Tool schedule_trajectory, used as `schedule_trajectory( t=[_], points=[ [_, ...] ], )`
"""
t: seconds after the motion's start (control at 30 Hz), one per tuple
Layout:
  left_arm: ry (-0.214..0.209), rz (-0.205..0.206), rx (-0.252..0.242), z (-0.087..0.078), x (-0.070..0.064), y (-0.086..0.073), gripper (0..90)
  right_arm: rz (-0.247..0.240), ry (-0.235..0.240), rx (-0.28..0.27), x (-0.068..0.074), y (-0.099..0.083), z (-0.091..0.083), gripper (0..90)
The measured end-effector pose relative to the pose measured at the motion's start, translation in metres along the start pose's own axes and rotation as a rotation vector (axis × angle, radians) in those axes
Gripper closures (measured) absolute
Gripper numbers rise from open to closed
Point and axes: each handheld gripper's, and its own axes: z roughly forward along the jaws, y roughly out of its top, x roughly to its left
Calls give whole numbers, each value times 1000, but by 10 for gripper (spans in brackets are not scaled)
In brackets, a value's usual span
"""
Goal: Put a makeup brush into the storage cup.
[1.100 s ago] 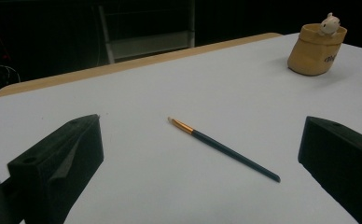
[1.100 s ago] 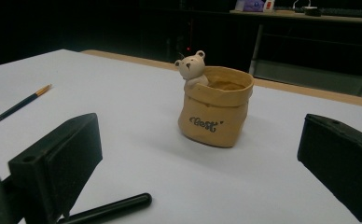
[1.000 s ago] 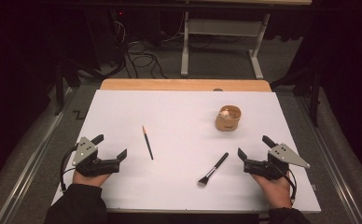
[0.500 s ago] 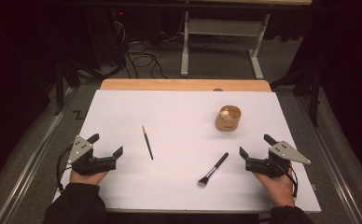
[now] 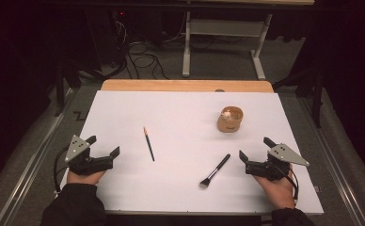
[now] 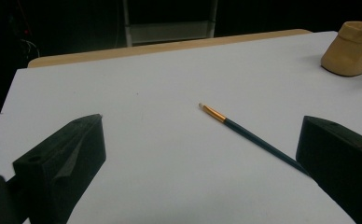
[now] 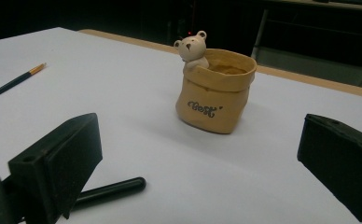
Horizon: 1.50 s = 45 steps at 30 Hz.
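Word on pot: "Best", in dark cursive script, read in the right gripper view.
Where it stands: on the front wall of the tan bag-shaped pot [image 7: 215, 95], below the folded rim, at about 5 o'clock from the small bear figure [image 7: 191, 48] on the rim.
Second mark: dark letters on the pot's side in the left gripper view, too cut off to read.

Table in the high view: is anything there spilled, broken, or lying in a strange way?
Nothing stands out. The pot stands upright, and the thin brush and the makeup brush lie flat and apart on the white table, with no spill. Both claws are open and empty.
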Motion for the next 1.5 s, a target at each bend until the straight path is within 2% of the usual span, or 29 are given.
schedule_trajectory(
  t=[0.63,0.83,1.3,1.5],
  points=[
    [52,-29,127,7,6,-3,29,-7,-4,-7,0,-3,-2,4],
    [49,-44,162,9,7,-5,40,-12,0,-7,0,-3,-2,4],
    [59,-45,252,12,4,-5,56,-17,6,-9,2,-3,-2,4],
    [74,-27,282,12,2,-4,56,-15,9,-10,2,-3,-3,4]
  ],
)
